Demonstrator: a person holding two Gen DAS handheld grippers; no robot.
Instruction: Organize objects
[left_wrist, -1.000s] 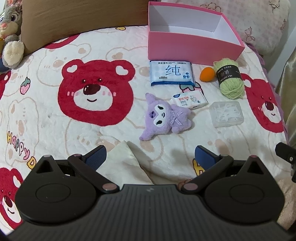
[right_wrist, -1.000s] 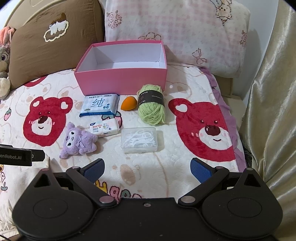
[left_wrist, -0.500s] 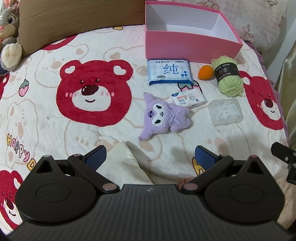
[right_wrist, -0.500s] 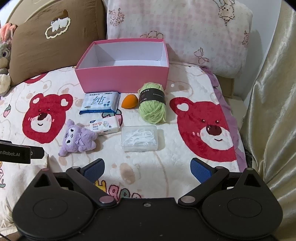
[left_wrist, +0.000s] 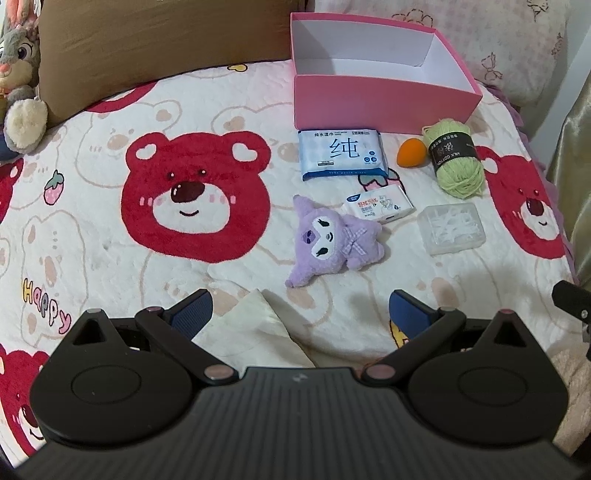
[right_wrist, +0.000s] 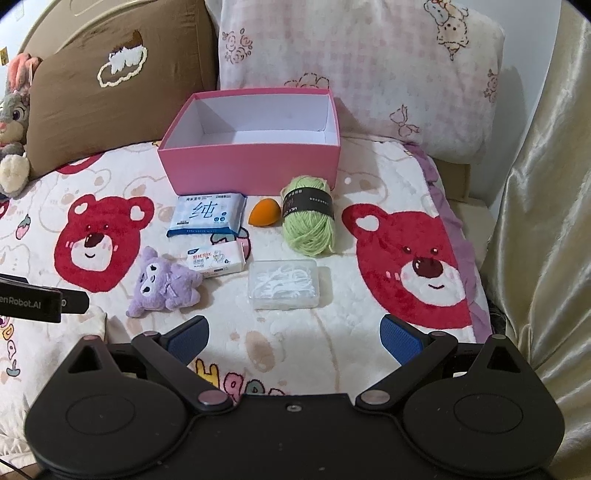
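Hovering wide apart, both hand-held grippers (left_wrist: 301, 308) (right_wrist: 293, 334) face the purple plush (left_wrist: 332, 240).

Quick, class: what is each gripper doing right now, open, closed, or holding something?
Left gripper: open, holding nothing, above the blanket near the purple plush toy.
Right gripper: open, holding nothing, short of the clear plastic box.

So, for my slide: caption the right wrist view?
Open right gripper faces six small items before an empty pink cardboard box.
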